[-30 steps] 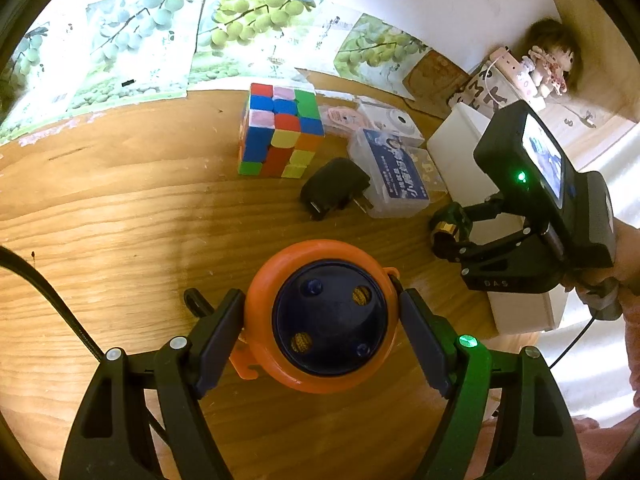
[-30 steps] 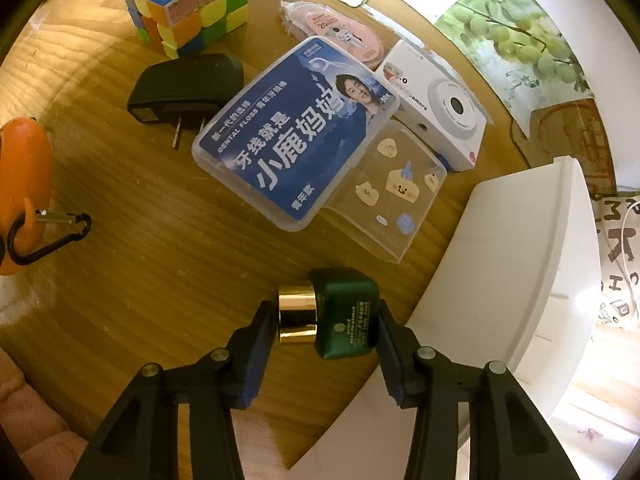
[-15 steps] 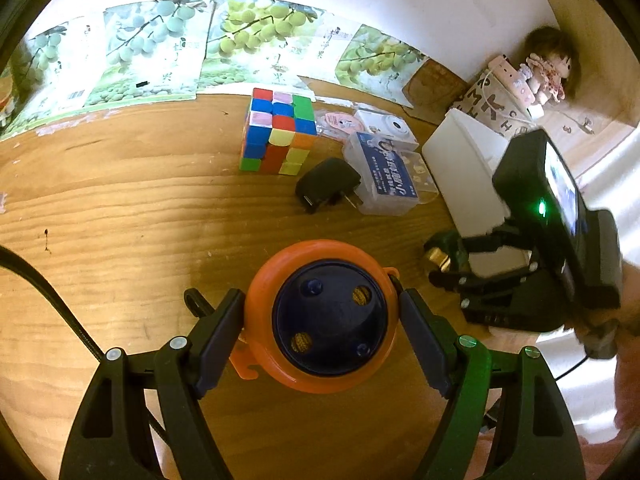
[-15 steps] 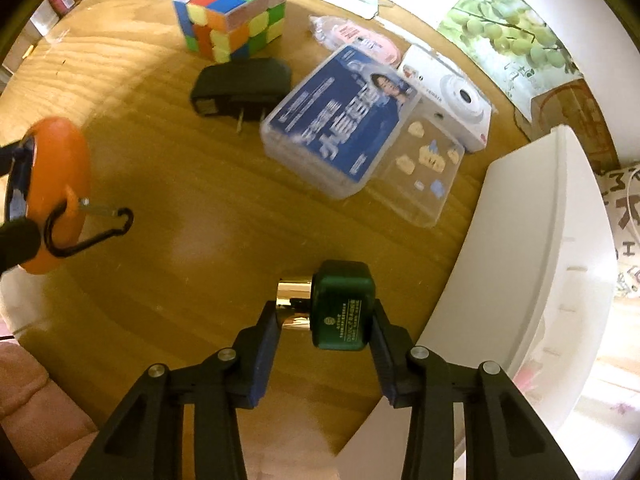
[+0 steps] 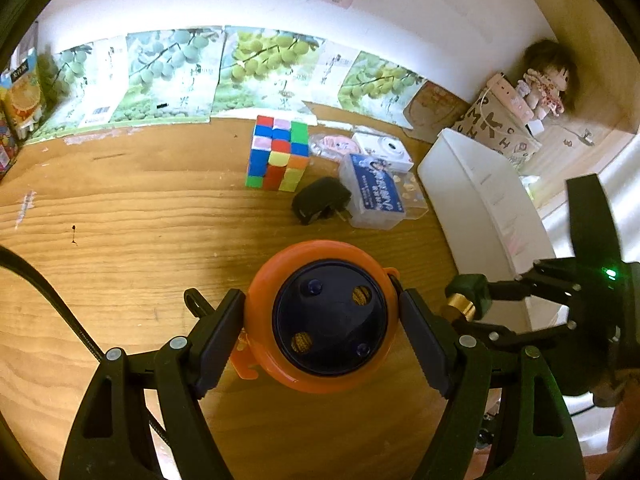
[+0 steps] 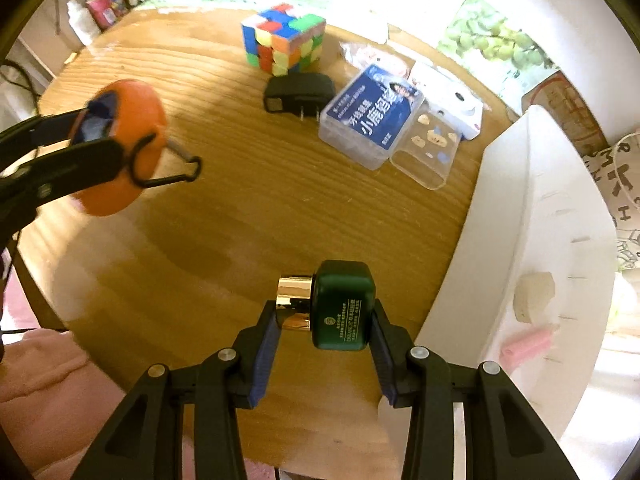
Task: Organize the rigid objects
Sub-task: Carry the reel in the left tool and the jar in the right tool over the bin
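My left gripper [image 5: 322,320] is shut on a round orange case with a dark blue face [image 5: 330,314], held above the wooden table; it also shows in the right wrist view [image 6: 120,148] with a black carabiner [image 6: 168,166] hanging off it. My right gripper [image 6: 324,328] is shut on a small green bottle with a gold cap [image 6: 340,308], held above the table beside the white bin [image 6: 532,240]. The bottle also shows in the left wrist view [image 5: 468,294].
On the table lie a Rubik's cube [image 5: 280,156], a black plug adapter [image 5: 320,205], a blue-labelled floss box [image 5: 374,196], a clear phone case [image 6: 428,152], a white camera [image 5: 386,151] and a pink packet [image 5: 334,146]. The bin holds a pink piece [image 6: 528,344].
Both grippers have risen and pulled back from the table with their objects. The right gripper with the green bottle has moved toward the table's near edge, beside the white bin.
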Demonstrator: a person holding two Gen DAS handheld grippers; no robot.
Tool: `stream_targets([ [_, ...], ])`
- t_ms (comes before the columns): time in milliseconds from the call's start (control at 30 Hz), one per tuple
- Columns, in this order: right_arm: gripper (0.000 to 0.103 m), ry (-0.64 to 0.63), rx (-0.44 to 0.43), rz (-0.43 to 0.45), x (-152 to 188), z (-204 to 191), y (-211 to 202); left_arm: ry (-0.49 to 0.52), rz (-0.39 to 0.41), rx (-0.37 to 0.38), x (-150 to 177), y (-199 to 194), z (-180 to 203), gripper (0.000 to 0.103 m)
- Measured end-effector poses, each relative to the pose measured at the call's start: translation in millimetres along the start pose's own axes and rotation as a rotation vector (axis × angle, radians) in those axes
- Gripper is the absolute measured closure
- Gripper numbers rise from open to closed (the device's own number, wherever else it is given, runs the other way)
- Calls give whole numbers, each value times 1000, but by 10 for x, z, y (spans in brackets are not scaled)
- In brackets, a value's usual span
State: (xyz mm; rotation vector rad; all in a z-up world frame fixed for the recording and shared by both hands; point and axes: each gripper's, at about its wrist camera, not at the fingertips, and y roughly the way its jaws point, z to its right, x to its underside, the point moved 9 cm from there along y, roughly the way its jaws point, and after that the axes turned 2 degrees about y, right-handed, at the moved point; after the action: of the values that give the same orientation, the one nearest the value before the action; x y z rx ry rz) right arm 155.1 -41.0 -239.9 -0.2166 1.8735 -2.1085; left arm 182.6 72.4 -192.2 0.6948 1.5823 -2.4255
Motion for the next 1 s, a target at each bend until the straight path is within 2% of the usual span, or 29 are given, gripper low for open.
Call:
stream_targets([
  [267,60,-12,-16,91,39,-20,-575,0,52,-20,-53,-94,245,22],
  [433,60,-13,-28,146,180,129,-831,24,93,-34,-156,-134,438,22],
  [600,60,-22,-38,186,350,260,-1013,41,137,-35,-313,-139,660,22],
  [767,60,-34,-40,210,453,423,-1085,66,181,-51,-516,-147,936,22],
  [1000,60,-18,-52,235,591,728,-1146,86,237,-37,-786,-106,1356,22],
])
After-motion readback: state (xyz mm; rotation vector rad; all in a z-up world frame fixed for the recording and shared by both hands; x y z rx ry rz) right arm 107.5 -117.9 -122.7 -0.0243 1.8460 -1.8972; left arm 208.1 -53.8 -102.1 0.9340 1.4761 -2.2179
